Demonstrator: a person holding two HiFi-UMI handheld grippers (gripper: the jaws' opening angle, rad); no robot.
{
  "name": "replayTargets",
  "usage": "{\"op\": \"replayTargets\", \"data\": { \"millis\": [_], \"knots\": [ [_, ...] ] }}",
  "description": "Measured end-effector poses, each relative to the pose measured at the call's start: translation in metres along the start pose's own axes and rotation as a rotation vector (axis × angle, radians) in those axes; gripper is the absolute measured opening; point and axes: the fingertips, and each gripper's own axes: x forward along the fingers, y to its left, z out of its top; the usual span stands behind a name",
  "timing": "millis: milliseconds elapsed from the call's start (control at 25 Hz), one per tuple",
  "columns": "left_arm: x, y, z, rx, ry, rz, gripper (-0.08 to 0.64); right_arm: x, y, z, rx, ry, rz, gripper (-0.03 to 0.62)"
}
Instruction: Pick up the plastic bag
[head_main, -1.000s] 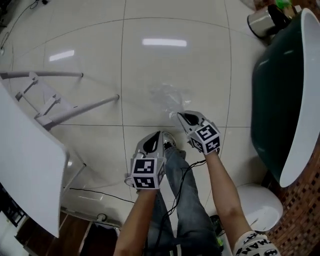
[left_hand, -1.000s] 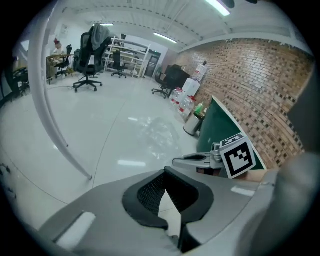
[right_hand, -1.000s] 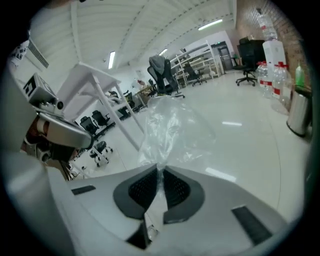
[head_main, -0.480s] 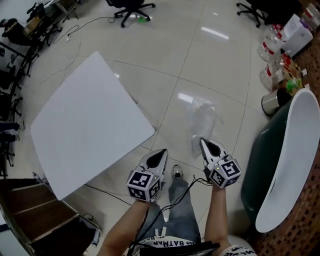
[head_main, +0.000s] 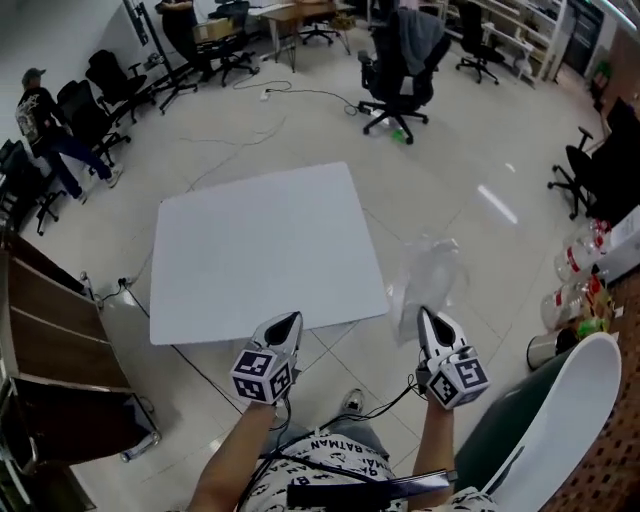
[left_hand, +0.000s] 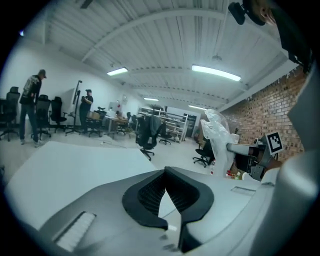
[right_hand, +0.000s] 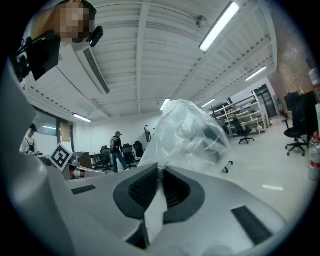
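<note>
A clear, crumpled plastic bag (head_main: 427, 274) is held up in the air, well off the floor, to the right of the white table (head_main: 260, 245). My right gripper (head_main: 424, 313) is shut on the bag's lower edge. In the right gripper view the bag (right_hand: 188, 134) billows up from between the closed jaws of the right gripper (right_hand: 160, 172). My left gripper (head_main: 291, 319) hovers at the table's near edge, level with the right one and apart from the bag. Its jaws are shut with nothing between them (left_hand: 165, 171). The left gripper view shows the bag (left_hand: 218, 134) off to the right.
A dark green tub with a white rim (head_main: 560, 410) stands at the lower right, with a metal bin (head_main: 545, 350) and bottles (head_main: 575, 300) beside it. Office chairs (head_main: 400, 60) and a person (head_main: 50, 130) fill the far floor. Dark wooden shelving (head_main: 45, 340) is at left.
The view has swung up from the floor to the room. Both grippers have risen, and the bag has come up off the floor in the right gripper.
</note>
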Motion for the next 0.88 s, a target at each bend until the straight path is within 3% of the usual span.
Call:
{"op": "replayTargets", "data": {
  "millis": [320, 560, 880],
  "knots": [
    [-0.104, 0.095, 0.029, -0.061, -0.103, 0.165, 0.002, 0.048, 0.107, 0.036, -0.048, -0.019, 0.132, 0.012],
    [-0.152, 0.127, 0.036, -0.075, -0.138, 0.194, 0.002, 0.075, 0.177, 0.049, -0.122, -0.016, 0.202, 0.012],
    [-0.171, 0.149, 0.032, -0.048, -0.118, 0.214, 0.005, 0.082, 0.216, 0.040, -0.149, 0.001, 0.222, 0.012]
  ]
}}
